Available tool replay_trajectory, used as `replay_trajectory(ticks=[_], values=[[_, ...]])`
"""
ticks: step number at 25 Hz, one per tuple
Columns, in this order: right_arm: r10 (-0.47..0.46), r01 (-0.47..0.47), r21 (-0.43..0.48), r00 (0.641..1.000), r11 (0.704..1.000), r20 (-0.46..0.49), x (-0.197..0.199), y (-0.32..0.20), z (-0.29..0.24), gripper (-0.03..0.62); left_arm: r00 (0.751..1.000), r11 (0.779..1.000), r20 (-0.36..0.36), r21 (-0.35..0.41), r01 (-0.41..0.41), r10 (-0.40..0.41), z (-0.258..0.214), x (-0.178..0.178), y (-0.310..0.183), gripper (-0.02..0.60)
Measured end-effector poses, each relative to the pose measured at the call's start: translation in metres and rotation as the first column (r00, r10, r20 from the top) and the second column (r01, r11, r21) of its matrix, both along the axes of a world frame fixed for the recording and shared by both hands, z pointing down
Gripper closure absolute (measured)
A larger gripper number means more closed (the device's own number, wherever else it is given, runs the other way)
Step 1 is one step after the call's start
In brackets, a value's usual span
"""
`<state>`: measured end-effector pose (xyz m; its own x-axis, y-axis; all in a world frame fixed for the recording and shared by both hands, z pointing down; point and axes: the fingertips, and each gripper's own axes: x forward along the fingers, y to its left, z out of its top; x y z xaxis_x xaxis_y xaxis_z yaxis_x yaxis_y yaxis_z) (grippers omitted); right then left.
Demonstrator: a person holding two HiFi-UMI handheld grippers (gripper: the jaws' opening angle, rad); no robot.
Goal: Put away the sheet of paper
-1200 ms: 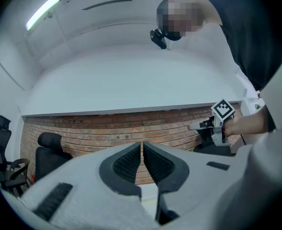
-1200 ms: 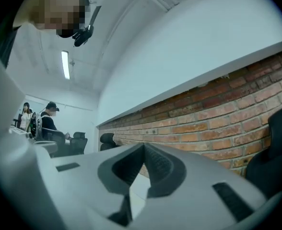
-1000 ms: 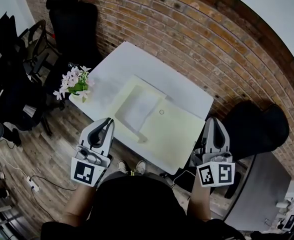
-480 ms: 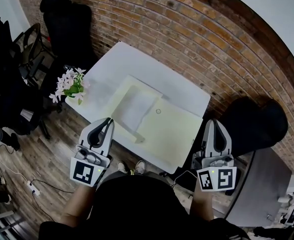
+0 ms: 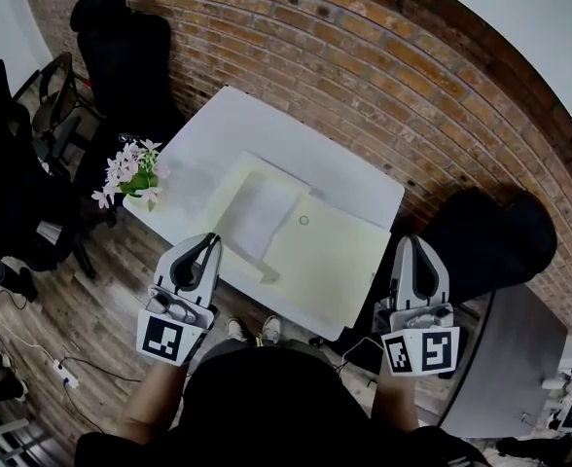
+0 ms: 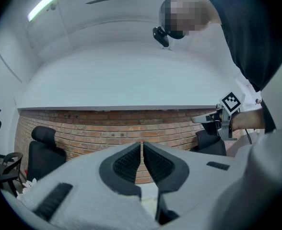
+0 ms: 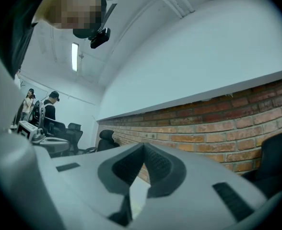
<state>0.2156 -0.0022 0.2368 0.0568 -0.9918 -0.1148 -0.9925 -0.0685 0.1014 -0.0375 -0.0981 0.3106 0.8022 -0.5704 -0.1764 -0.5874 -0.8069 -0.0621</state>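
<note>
A white sheet of paper [image 5: 261, 214] lies on an opened pale yellow folder [image 5: 320, 261] on the white table [image 5: 267, 129] in the head view. My left gripper [image 5: 208, 242] is held above the table's near edge, left of the folder, its jaws shut with nothing between them. My right gripper [image 5: 411, 244] hangs past the table's near right corner, jaws shut and empty. In the left gripper view the shut left gripper [image 6: 142, 145] points at the brick wall; the right gripper [image 7: 143, 147] in its own view does the same. Neither touches the paper.
A pot of pink and white flowers [image 5: 130, 174] stands at the table's left corner. Black office chairs [image 5: 121, 52] are at the far left and another dark chair [image 5: 490, 236] at the right. A grey cabinet [image 5: 510, 358] is at the lower right. A brick wall [image 5: 364, 56] runs behind the table.
The view has drifted slightly, so the table and flowers sit a little higher and further left. Both grippers stay shut and hold about the same places.
</note>
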Motion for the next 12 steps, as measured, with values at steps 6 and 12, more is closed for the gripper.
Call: replay_trajectory(ticks=[6, 12], values=[[-0.013, 0.013, -0.013, 1.000, 1.000, 0.001, -0.004, 0.002, 0.005, 0.580, 1.000, 1.000, 0.000, -0.009, 0.007, -0.007, 0.004, -0.003, 0.004, 0.543], [-0.042, 0.041, -0.023, 0.999, 0.999, -0.011, -0.013, 0.001, 0.011, 0.580, 1.000, 1.000, 0.007, -0.012, 0.016, -0.016, 0.008, -0.007, 0.009, 0.545]])
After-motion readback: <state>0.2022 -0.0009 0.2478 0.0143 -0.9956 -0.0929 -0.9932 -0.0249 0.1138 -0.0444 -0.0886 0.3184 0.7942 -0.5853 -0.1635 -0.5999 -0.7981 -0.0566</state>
